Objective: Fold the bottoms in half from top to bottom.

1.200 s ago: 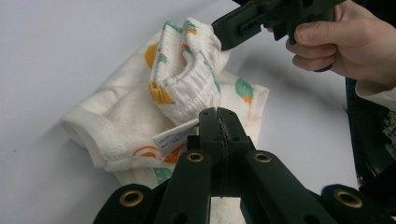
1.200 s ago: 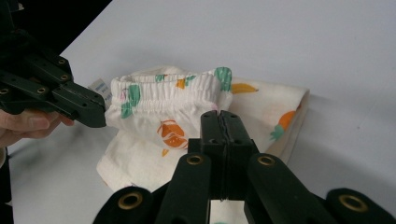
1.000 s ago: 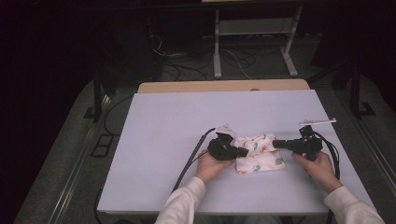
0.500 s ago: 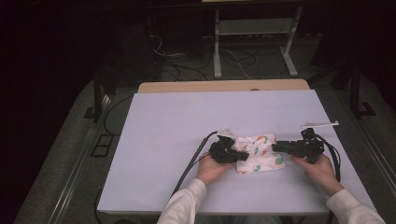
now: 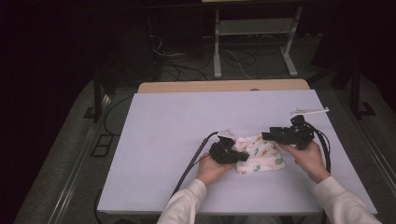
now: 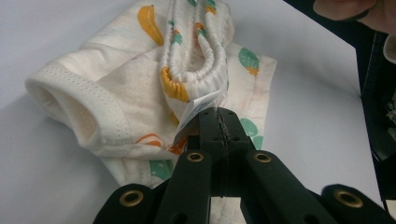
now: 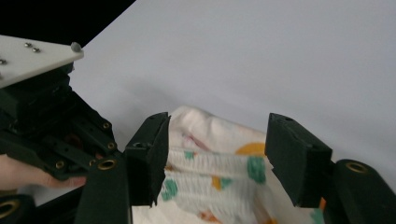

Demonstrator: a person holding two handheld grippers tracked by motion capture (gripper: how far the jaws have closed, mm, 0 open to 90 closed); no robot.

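My left gripper (image 5: pixel 240 156) has its jaws pressed together on the cloth (image 5: pixel 259 152), pinching a fold and the small white tag (image 6: pixel 198 106) right at the tips. In the left gripper view the cloth (image 6: pixel 140 93) is a small garment of soft cream knit, printed with orange, yellow and green shapes. A ribbed elastic band (image 6: pixel 201 51) is bunched into a loop that runs up and away from my tips. To the left a hemmed opening (image 6: pixel 70 107) gapes as a round tube, and the rest lies crumpled flat on the table (image 6: pixel 56 186).

My right gripper (image 5: pixel 267 136) has just been opening its jaws. They stand spread, with the cloth (image 7: pixel 219 172) seen between and below them, and the pads do not press on it. In the right gripper view the ribbed band crosses the gap, dotted with green and orange, and a plain cream hump rises behind it.

In the high view the cloth is a small crumpled heap on the white table (image 5: pixel 187 121), near the front edge and right of the middle. It lies between my two grippers: the left one grips its left edge, the right one hangs at its upper right corner.
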